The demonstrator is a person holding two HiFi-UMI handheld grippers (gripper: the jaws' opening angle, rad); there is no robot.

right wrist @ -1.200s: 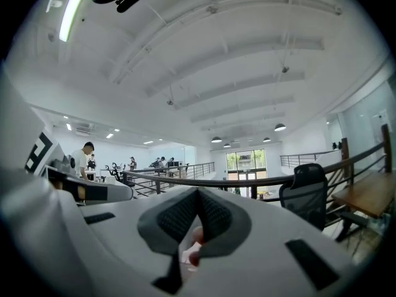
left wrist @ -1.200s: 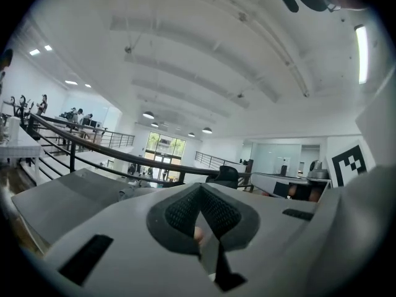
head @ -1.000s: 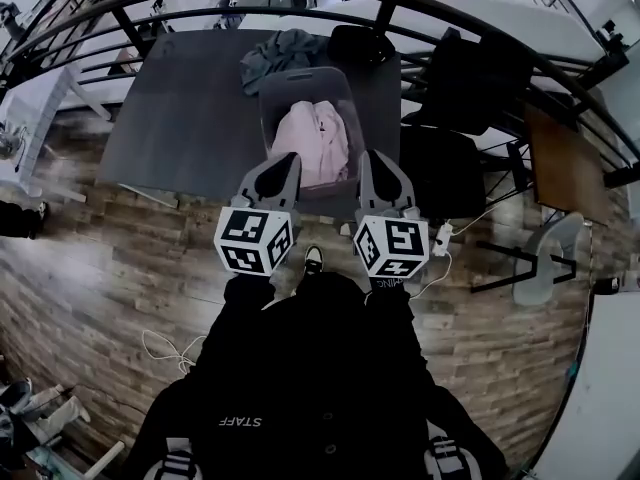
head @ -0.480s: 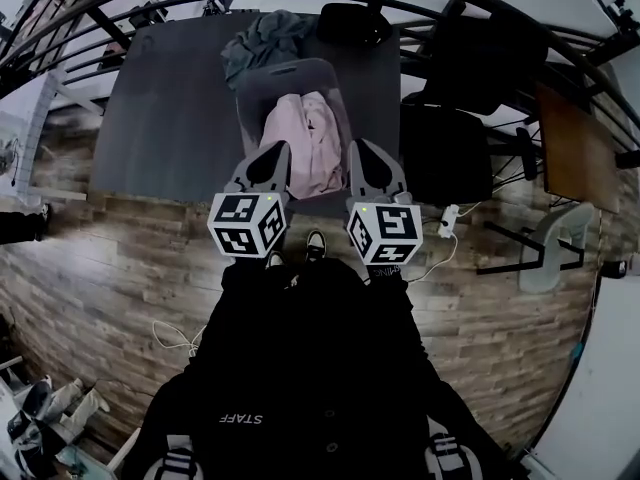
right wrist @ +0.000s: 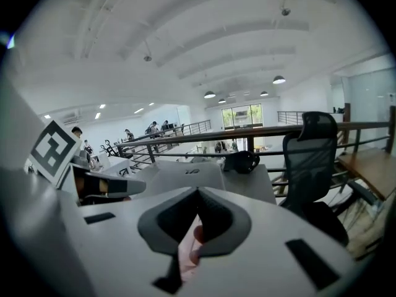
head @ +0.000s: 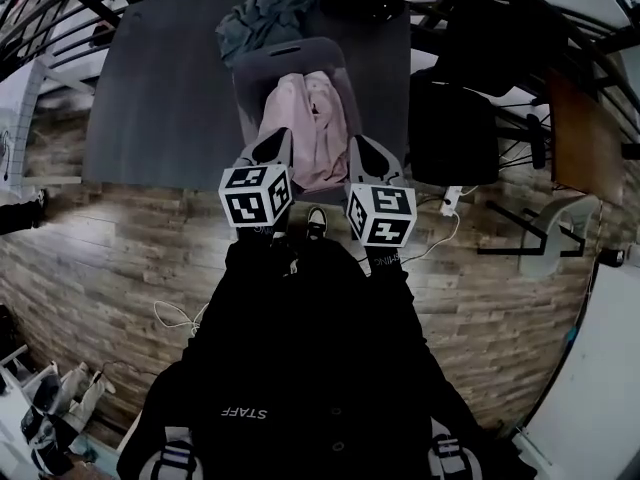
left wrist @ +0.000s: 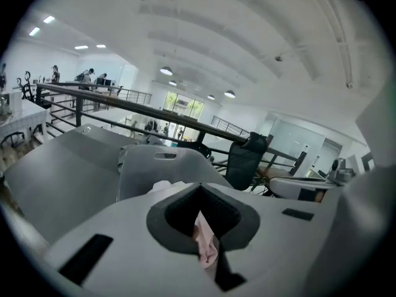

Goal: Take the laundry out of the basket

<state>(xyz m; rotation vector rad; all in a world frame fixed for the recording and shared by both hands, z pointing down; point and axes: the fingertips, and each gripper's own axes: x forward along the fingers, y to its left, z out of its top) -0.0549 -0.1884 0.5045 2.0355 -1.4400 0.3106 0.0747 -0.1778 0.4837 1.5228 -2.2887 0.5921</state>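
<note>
head view shows "staff" on black top [head: 300, 368], laundry [head: 312, 128] in basket [head: 290, 56]

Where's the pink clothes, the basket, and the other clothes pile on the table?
pink laundry [head: 315, 133]: head view, middle of the bundle.
basket [head: 290, 61]: head view, its far wall.
grey-green clothes [head: 262, 16]: head view, middle of the heap behind the basket.

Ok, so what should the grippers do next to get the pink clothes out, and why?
Probably open the left gripper's fingers first. It and the right gripper both look shut with nothing pinched, poised at the near end of the basket, and the pink laundry lies just under and beyond them. Shut fingers cannot take hold of cloth.
</note>
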